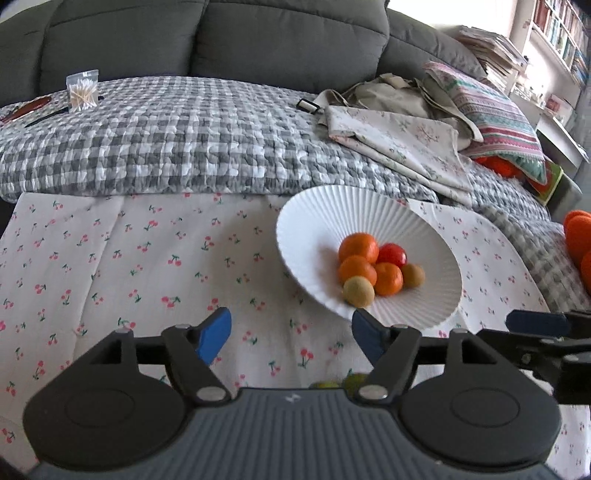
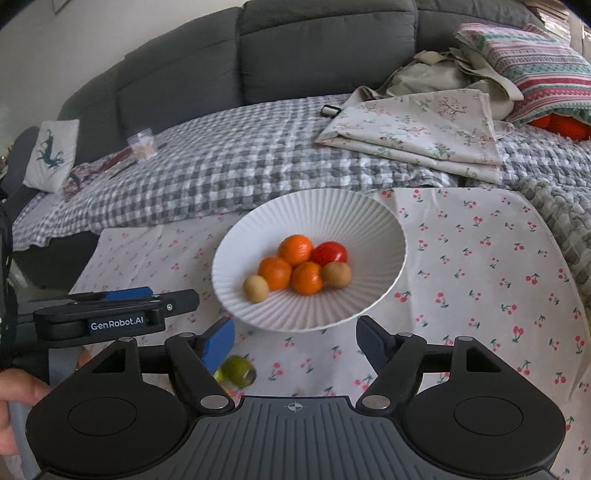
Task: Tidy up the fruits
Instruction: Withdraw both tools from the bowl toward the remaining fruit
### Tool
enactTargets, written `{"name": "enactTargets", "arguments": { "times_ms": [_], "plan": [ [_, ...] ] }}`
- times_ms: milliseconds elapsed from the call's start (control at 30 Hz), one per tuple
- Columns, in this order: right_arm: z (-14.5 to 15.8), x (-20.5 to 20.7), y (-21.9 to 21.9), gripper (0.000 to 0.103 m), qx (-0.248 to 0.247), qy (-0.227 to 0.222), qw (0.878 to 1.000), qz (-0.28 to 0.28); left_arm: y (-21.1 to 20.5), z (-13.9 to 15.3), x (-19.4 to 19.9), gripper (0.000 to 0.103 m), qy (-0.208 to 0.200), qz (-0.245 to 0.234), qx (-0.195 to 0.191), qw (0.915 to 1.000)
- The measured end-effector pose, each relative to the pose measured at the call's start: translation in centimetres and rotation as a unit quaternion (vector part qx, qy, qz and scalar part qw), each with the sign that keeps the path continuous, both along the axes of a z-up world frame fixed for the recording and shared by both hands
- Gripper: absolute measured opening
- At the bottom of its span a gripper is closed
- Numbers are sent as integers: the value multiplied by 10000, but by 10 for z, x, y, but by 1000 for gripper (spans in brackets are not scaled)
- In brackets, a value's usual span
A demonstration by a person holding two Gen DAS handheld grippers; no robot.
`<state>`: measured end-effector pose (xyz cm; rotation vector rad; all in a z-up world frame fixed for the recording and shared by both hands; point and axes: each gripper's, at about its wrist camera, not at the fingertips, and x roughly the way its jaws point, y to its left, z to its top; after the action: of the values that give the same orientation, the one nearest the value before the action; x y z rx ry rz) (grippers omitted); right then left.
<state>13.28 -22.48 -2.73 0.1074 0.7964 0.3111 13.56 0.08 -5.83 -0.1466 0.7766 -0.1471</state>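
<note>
1. The white ribbed plate (image 2: 369, 221) on the cherry-print cloth (image 2: 480, 266) gathers three oranges (image 2: 294, 250), a red fruit (image 2: 330, 252) and two brown ones.
2. A green fruit (image 2: 236, 369) lies off-plate, toward the cloth's near edge.
3. The right gripper (image 2: 295, 341) and left gripper (image 1: 291, 336) both gape empty, seemingly ready to collect it.

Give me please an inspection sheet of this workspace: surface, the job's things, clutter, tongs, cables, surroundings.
Surface: cherry-print cloth spread flat in front of the sofa.
Job's things: white ribbed plate holds three oranges, one red fruit and two tan kiwis; a green fruit lies on the cloth, off the plate, near the right tongs.
Clutter: bag of cotton swabs, folded floral fabric and a striped cushion, all on the checked blanket.
Tongs: left tongs open, empty; right tongs open, empty; both short of the plate.
Cables: nothing seen.
Surroundings: grey sofa; bookshelves at far right.
</note>
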Motion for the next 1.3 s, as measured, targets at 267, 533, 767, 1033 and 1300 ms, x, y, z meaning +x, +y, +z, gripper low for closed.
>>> {"name": "enactTargets", "arguments": {
  "times_ms": [267,533,767,1033,1300],
  "plan": [
    [-3,-16,9,79,-104,51,9999,87,9,-2,-19,89,11,-121,157,9998],
    [-14,-25,24,85,-263,196,9987,386,14,-12,-25,93,303,-386,124,9987],
    [-25,-24,27,86,-355,377,9975,479,14,-20,-21,94,520,-470,-38,9975],
    [-31,-22,25,86,-443,437,9971,441,10,-24,-19,62,610,-798,15,9949],
    [-35,-19,21,86,-466,483,9971,360,-7,-40,-26,61,663,-1331,486,9877]
  ]
}}
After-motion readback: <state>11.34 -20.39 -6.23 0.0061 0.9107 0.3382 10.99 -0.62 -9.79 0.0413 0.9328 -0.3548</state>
